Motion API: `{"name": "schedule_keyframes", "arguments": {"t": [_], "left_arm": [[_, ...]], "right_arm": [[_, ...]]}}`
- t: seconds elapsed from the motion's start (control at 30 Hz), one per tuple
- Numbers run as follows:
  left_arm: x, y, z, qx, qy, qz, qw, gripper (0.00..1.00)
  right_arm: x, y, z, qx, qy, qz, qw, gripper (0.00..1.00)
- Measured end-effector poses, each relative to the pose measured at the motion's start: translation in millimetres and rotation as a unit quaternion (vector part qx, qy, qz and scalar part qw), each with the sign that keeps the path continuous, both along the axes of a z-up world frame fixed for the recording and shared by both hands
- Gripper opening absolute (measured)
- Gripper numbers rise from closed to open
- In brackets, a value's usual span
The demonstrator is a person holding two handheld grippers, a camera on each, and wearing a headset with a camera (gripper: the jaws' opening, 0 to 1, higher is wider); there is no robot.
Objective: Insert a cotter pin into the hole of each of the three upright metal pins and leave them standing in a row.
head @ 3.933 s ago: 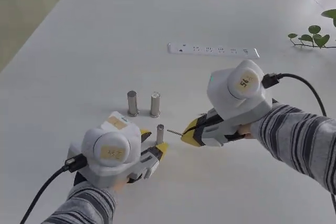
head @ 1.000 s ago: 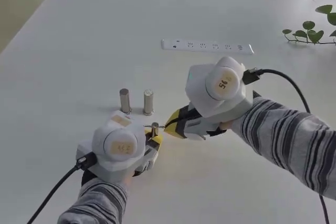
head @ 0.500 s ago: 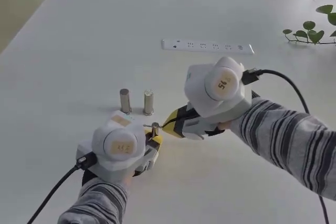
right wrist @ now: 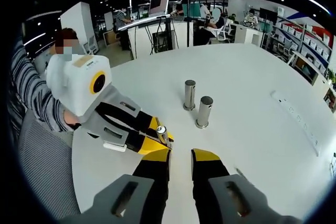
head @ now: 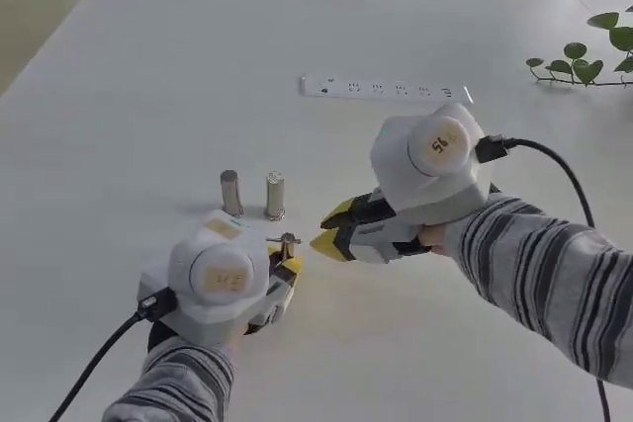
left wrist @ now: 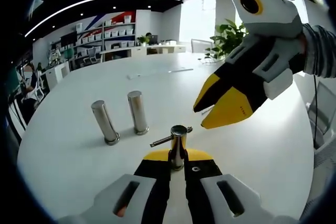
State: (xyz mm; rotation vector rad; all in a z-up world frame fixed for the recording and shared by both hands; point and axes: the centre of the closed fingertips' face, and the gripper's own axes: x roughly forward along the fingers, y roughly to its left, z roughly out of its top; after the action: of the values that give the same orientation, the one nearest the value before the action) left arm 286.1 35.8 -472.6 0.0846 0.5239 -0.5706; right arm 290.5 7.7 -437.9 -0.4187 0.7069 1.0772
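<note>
A short metal pin (left wrist: 178, 141) stands upright with a cotter pin (left wrist: 164, 140) through the hole near its top, sticking out to the left. My left gripper (left wrist: 177, 157) is shut on this pin's lower part; in the head view the same pin (head: 288, 244) rises just beyond that gripper (head: 284, 264). Two more upright pins (head: 229, 193) (head: 275, 196) stand side by side just behind, with nothing in them. To the right of the held pin, a short gap away, my right gripper (head: 322, 229) is open and holds nothing.
A white power strip (head: 386, 89) lies farther back on the white table (head: 148, 66). Plant leaves (head: 584, 58) reach in at the far right. A thin metal piece (right wrist: 240, 173) lies on the table by the right gripper.
My right gripper has let go of the cotter pin, opened and drawn back to the right. The cotter pin stays in the held pin. The left gripper has kept its place.
</note>
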Motion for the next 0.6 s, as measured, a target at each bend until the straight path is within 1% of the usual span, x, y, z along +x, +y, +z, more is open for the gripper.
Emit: {"name": "schedule_keyframes", "arguments": {"t": [0.13,0.2,0.27,0.33,0.4,0.6], "left_arm": [[1.0,0.2,-0.1,0.007,0.003,-0.007,0.9999,0.05],[1.0,0.4,0.3,0.007,0.003,-0.010,0.9999,0.05],[1.1,0.4,2.1,0.007,0.000,-0.013,0.9999,0.05],[2.0,1.8,3.6,0.012,-0.004,-0.016,0.9998,0.05],[3.6,5.7,2.9,0.021,-0.002,-0.015,0.9997,0.05],[8.6,21.0,4.3,0.025,-0.001,-0.006,0.9997,0.05]], "right_arm": [[0.9,-4.2,0.1,0.001,-0.002,-0.012,0.9999,0.13],[0.9,-5.4,0.0,0.002,-0.003,-0.016,0.9999,0.14],[0.9,-6.9,0.0,0.003,-0.002,-0.020,0.9998,0.14],[0.9,-8.2,-0.1,0.004,-0.002,-0.024,0.9997,0.15],[0.5,-9.2,-0.6,0.006,0.001,-0.029,0.9996,0.16],[-0.9,-9.4,-0.8,0.015,0.004,-0.039,0.9991,0.21]]}}
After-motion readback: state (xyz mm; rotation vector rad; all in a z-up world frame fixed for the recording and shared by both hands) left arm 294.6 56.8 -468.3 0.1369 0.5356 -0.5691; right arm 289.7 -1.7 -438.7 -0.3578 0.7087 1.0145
